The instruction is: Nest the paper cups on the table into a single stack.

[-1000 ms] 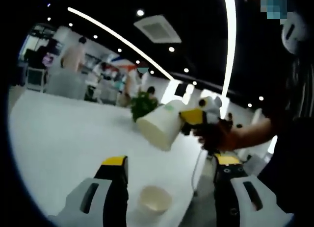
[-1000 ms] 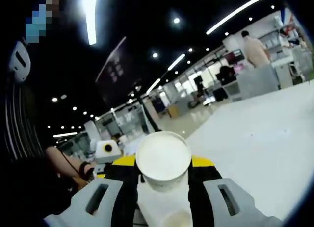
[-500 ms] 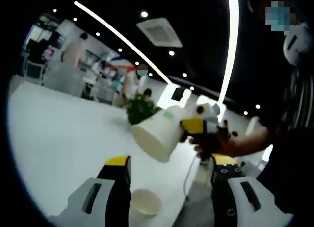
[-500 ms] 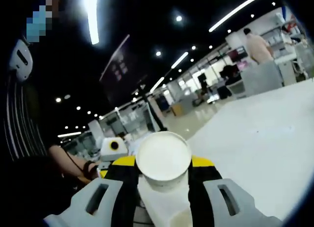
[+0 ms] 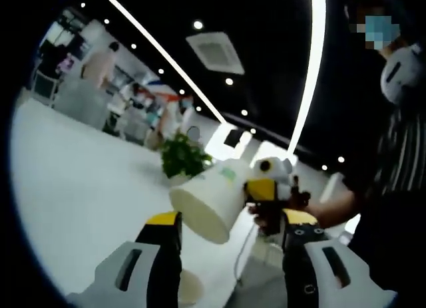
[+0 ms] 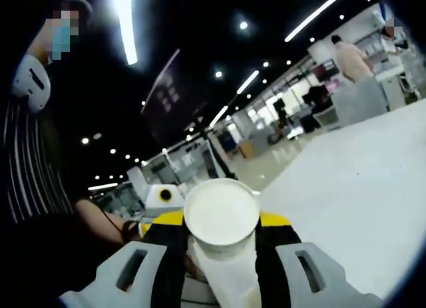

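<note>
Up in the air in the left gripper view, the right gripper (image 5: 247, 191) holds 1 white paper cup (image 5: 208, 203) tipped on its side, its bottom end facing us. Under it, the left gripper (image 5: 229, 255) has its 2 jaws wide apart with nothing between them. A second cup (image 5: 188, 287) sits on the white table (image 5: 80, 195), partly hidden by the left jaw. A green plant (image 5: 181, 157) stands further back on the table.

Over in the right gripper view, the right gripper (image 6: 221, 236) squeezes the paper cup (image 6: 221, 216) between its 2 jaws, and we look at its round end. The table (image 6: 353, 201) spreads out to the right.
</note>
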### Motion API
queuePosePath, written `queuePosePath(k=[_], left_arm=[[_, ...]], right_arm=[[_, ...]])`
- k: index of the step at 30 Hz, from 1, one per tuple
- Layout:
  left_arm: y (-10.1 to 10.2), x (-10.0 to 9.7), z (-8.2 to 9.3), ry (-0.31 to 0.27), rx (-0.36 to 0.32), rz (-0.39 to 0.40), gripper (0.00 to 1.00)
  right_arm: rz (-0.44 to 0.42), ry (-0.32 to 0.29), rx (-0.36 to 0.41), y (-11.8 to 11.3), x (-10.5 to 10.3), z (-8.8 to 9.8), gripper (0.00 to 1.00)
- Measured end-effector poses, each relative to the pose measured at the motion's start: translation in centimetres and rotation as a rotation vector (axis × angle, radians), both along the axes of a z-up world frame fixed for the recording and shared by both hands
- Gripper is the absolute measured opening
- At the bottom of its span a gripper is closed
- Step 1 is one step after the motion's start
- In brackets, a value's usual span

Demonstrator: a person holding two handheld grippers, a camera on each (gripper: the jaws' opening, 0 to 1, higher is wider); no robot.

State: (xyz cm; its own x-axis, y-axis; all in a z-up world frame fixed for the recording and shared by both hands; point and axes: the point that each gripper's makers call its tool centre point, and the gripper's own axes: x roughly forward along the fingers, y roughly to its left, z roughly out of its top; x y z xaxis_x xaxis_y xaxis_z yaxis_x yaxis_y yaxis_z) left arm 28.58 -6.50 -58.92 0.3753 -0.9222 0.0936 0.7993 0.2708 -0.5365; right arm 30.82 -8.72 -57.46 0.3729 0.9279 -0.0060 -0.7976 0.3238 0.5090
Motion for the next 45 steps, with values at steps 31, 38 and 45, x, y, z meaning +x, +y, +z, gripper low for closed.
queuePosePath(k=[31,38,45], left_arm=[[-0.1,-0.1,1.7,0.047,-0.106,-0.069,0.26],[-0.2,-0.2,2.1,0.052,-0.116,-0.081,0.22],[-0.2,-0.3,2.6,0.038,-0.119,-0.083,0.20]], right_arm=[[0.070,0.049,0.060,1.3,-1.2,-0.4,0.36],[0.072,0.050,0.068,1.2,-1.3,-0.3,0.36],[0.068,0.047,0.080,1.2,-1.3,0.1,0.36]])
